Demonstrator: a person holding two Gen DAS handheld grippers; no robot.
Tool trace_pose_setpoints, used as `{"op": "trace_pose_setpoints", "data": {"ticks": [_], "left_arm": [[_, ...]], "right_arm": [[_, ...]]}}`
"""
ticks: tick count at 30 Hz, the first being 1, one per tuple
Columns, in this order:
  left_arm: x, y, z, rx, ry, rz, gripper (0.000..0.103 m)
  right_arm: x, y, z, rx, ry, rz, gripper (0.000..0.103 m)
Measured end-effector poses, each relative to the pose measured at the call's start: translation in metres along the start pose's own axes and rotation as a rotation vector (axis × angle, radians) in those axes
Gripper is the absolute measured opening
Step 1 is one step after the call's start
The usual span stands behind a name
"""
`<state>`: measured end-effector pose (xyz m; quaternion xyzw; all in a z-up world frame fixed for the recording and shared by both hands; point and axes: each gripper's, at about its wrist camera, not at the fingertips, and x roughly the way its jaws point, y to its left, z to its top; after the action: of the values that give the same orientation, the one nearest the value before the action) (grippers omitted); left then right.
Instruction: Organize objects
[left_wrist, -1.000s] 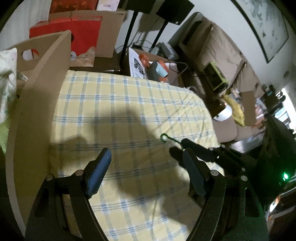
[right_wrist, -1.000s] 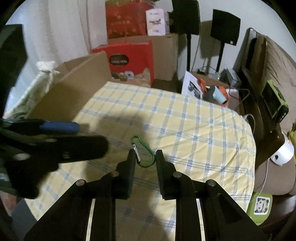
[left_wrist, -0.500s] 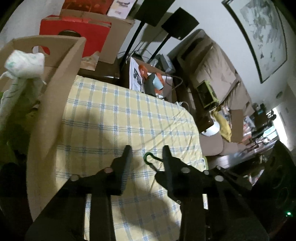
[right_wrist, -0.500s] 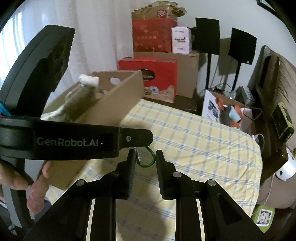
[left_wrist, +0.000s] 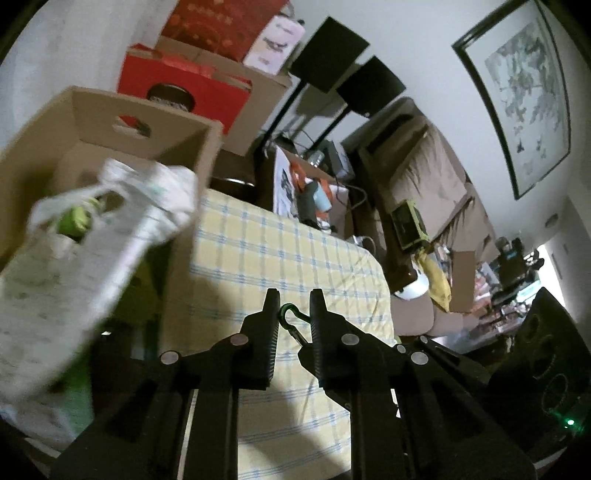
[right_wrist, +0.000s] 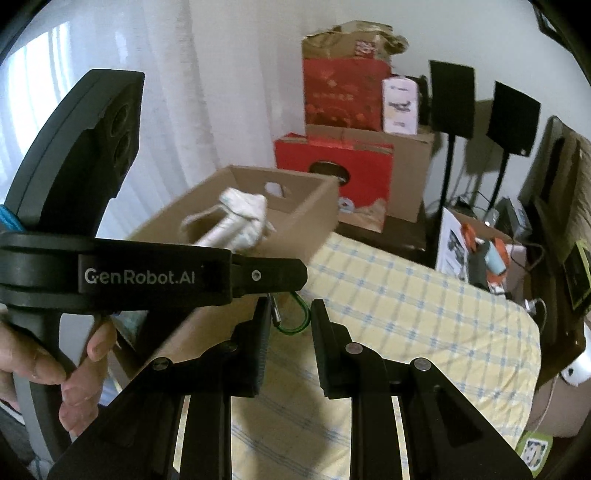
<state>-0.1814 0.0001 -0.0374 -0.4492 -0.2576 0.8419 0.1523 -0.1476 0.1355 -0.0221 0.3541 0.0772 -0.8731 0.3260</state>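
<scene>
Above the checked counter, both hand-held grippers, left and right, close narrowly around the green carabiner; only the left view shows inside the cardboard box.

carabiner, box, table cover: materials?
Carabiner: looks like metal, glossy green coat, silvery gate. Box: brown corrugated cardboard, matte, cut handle hole. Cover: woven cloth, yellow with blue checks, drapes softly over the table edge.

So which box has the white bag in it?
The open brown cardboard box with the handle hole, beside the yellow checked cloth. The white plastic bag sticks out of its top; the red box behind shows none.
</scene>
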Motion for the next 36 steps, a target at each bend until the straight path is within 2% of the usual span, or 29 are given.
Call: {"op": "trace_pose_setpoints", "data": {"ticks": [16,21,22,24,25,26,29,32,36], "left_arm": [[-0.052,0.055,0.023,-0.033,-0.055,0.103,0.015],[-0.060,0.073,0.028,-0.050,-0.072,0.153,0.015],[-0.062,0.076,0.029,-0.056,-0.082,0.173,0.016],[-0.067,0.084,0.032,-0.064,-0.099,0.207,0.028],[-0.070,0.088,0.032,-0.070,-0.108,0.218,0.036],[-0.074,0.091,0.032,-0.074,-0.117,0.225,0.039],[-0.080,0.097,0.030,-0.063,-0.128,0.255,0.041],[-0.082,0.095,0.026,-0.036,-0.132,0.285,0.044],[-0.086,0.083,0.016,0.025,-0.150,0.330,0.052]], "right_arm": [[0.042,0.057,0.038,-0.016,0.007,0.114,0.022],[0.061,0.074,0.047,-0.045,0.012,0.106,0.022],[0.067,0.077,0.049,-0.052,0.026,0.100,0.022],[0.075,0.079,0.051,-0.056,0.045,0.077,0.023],[0.075,0.079,0.052,-0.053,0.042,0.074,0.025],[0.074,0.077,0.052,-0.046,0.036,0.076,0.029],[0.063,0.071,0.052,-0.019,0.008,0.081,0.037],[0.048,0.063,0.051,-0.010,-0.014,0.064,0.038],[0.025,0.053,0.046,-0.005,-0.043,0.015,0.044]]}}
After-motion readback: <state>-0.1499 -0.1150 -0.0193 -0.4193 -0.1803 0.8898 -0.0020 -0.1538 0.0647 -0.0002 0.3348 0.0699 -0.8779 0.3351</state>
